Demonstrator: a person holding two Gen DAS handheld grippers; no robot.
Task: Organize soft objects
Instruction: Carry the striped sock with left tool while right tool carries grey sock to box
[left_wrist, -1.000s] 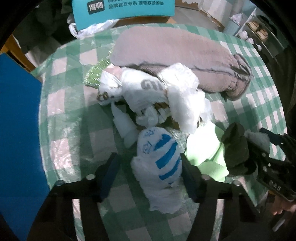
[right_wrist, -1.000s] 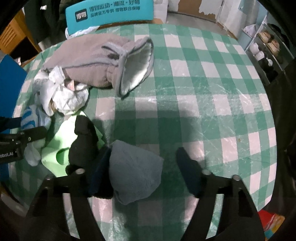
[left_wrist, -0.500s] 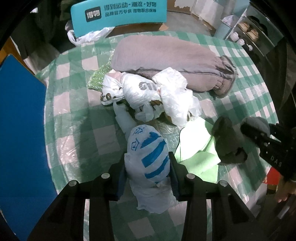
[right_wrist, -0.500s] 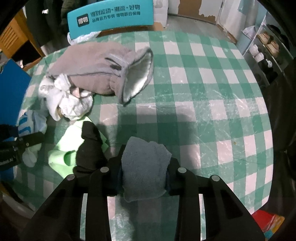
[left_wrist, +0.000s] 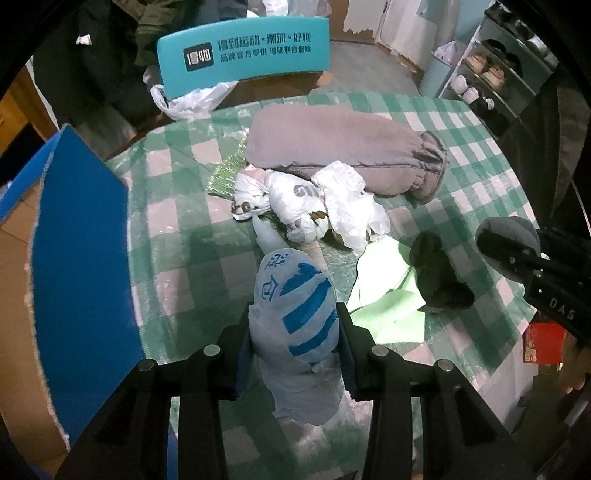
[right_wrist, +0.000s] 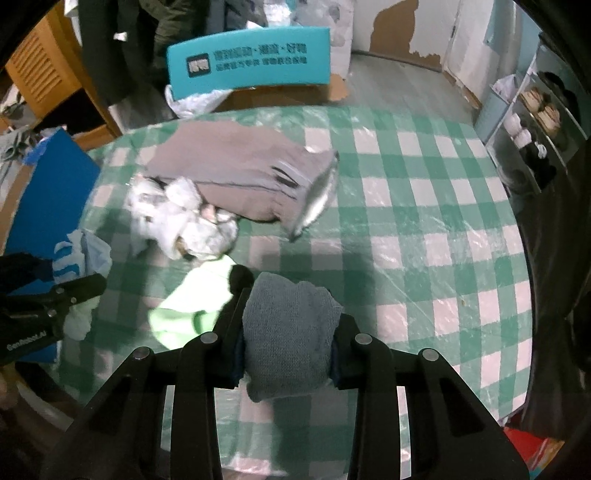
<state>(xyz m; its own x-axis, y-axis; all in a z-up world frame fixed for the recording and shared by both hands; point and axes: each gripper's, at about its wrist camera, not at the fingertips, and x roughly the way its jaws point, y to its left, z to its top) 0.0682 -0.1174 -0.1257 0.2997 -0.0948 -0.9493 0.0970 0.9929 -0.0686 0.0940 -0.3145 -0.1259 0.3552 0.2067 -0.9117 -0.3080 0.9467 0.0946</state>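
Note:
My left gripper (left_wrist: 293, 328) is shut on a white plastic bag with blue stripes (left_wrist: 295, 310) and holds it above the table. My right gripper (right_wrist: 288, 336) is shut on a folded grey cloth (right_wrist: 288, 332), also lifted; it shows at the right of the left wrist view (left_wrist: 509, 230). On the green checked table (right_wrist: 406, 229) lie a crumpled pile of white bags (left_wrist: 314, 206), a brown-grey fleece garment (left_wrist: 340, 144), a light green cloth (left_wrist: 388, 295) and a black cloth (left_wrist: 439, 273).
A blue-faced cardboard box (left_wrist: 81, 258) stands at the table's left edge. A teal chair back (left_wrist: 243, 48) with a white bag is behind the table. A shoe rack (right_wrist: 535, 114) stands at the far right. A red packet (left_wrist: 545, 341) lies low on the right.
Both grippers closed from open, the left on the striped bag and the right on the grey cloth. Both then lifted up and back from the table.

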